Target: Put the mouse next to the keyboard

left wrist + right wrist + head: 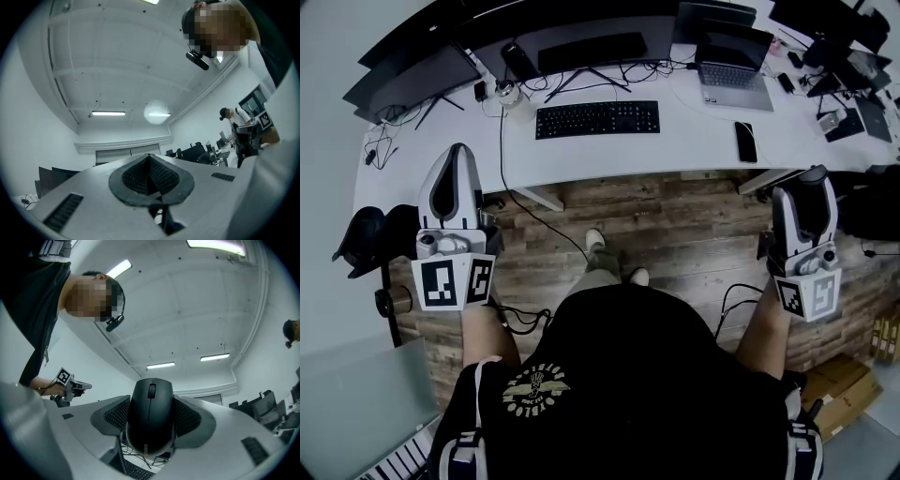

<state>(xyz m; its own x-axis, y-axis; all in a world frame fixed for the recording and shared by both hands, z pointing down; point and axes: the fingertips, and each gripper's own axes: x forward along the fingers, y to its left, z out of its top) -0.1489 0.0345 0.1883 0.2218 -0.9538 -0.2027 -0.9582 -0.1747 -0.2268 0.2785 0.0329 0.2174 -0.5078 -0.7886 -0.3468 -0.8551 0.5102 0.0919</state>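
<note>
A black keyboard (pixel 597 119) lies on the white desk (pixel 675 145), in front of the monitors. My right gripper (pixel 802 202) is held over the floor just short of the desk's right end, tilted up. It is shut on a black mouse (pixel 151 416), wheel end up, squeezed between the two ribbed pads (pixel 187 416). The left gripper (pixel 455 187) is raised at the left, before the desk's near edge. In the left gripper view its jaws (pixel 150 176) are pressed together with nothing between them and point at the ceiling.
An open laptop (pixel 733 77) and a dark phone (pixel 746 141) lie right of the keyboard. Monitors (pixel 591 47) line the desk's back, and cables (pixel 520 211) run down to the wooden floor. A cardboard box (pixel 839 389) sits at the lower right. Another person (pixel 234 117) stands far off.
</note>
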